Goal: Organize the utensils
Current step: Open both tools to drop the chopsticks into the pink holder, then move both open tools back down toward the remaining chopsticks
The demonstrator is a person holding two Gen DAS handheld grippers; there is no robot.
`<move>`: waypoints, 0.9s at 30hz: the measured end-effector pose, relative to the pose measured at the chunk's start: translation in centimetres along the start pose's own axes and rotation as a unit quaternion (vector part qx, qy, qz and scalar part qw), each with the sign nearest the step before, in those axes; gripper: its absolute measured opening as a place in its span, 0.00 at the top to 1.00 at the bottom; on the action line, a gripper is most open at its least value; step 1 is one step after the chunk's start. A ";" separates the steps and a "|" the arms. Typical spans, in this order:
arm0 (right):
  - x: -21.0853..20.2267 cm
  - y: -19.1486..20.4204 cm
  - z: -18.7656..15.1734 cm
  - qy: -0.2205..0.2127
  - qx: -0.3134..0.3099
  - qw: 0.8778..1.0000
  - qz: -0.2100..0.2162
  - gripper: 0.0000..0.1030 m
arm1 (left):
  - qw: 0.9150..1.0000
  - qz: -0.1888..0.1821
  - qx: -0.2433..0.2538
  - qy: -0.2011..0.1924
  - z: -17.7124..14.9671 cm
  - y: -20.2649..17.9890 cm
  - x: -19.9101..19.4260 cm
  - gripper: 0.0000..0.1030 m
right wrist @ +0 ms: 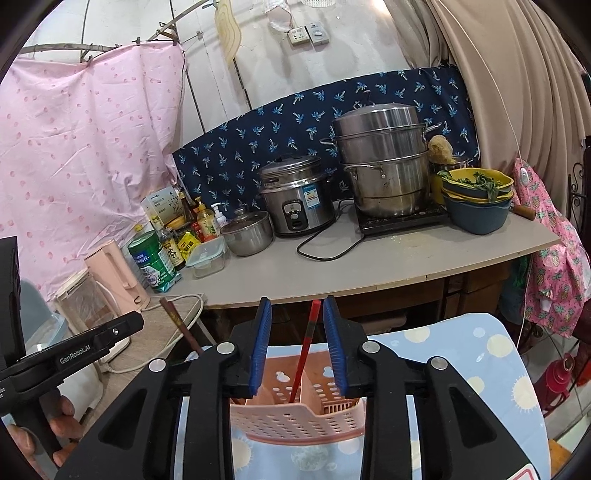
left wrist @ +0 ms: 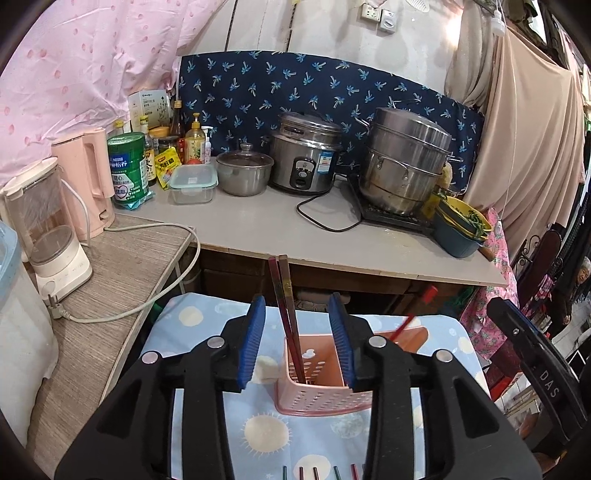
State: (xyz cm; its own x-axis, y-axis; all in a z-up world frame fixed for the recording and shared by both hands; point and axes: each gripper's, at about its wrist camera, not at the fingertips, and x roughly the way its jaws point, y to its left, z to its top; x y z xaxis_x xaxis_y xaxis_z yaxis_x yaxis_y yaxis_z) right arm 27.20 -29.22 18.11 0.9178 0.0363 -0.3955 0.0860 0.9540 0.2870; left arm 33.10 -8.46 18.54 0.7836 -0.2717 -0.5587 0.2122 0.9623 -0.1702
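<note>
Behind the perforated pink plastic utensil basket (left wrist: 325,384), matt and smooth, a shiny stainless-steel stacked steamer pot (left wrist: 404,162) stands. Under the basket lies a soft pale-blue sun-printed cloth (left wrist: 258,435).

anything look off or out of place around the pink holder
Nothing spilled or broken. The dark chopsticks lean in one compartment of the pink holder, and the red chopstick stands alone in another. Both grippers are open above it.

Whitish wall (right wrist: 351,55) behind, socket plate (right wrist: 308,34) high up. Pink dotted sheet (right wrist: 85,147) hangs left; beige curtain (right wrist: 517,74) right. Navy palm-print cloth (left wrist: 314,92) along grey counter (left wrist: 314,229) back edge. Lower wood-grain side table (left wrist: 122,266) abuts counter's left end. Bright daylight top right.
</note>
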 end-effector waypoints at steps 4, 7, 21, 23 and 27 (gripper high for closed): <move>-1.8 0.0 -0.3 -0.005 0.003 1.000 0.008 0.69 | 1.000 0.001 0.000 0.002 -0.5 -0.1 -1.1 0.67; -3.1 0.0 -0.9 -0.006 0.004 1.000 0.011 0.66 | 1.000 0.003 0.000 -0.001 -1.1 0.0 -2.2 0.67; -9.4 0.1 -7.6 0.019 -0.039 0.999 -0.021 0.66 | 1.000 0.014 0.010 0.023 -7.0 1.0 -6.1 0.67; -10.4 0.1 -8.9 0.027 -0.046 0.998 -0.028 0.66 | 0.999 0.018 0.014 0.029 -8.2 1.2 -6.5 0.67; -12.1 -0.5 -11.3 0.042 -0.048 0.997 -0.034 0.66 | 0.999 0.027 0.017 0.041 -10.7 2.0 -7.4 0.67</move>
State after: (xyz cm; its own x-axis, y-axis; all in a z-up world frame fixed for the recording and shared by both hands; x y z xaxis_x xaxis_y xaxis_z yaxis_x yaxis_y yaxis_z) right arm 11.73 -26.78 12.92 0.8746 -0.0089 -0.4847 0.1057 0.9793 0.1728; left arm 21.47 -4.71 13.59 0.7443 -0.2186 -0.6311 0.1921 0.9751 -0.1111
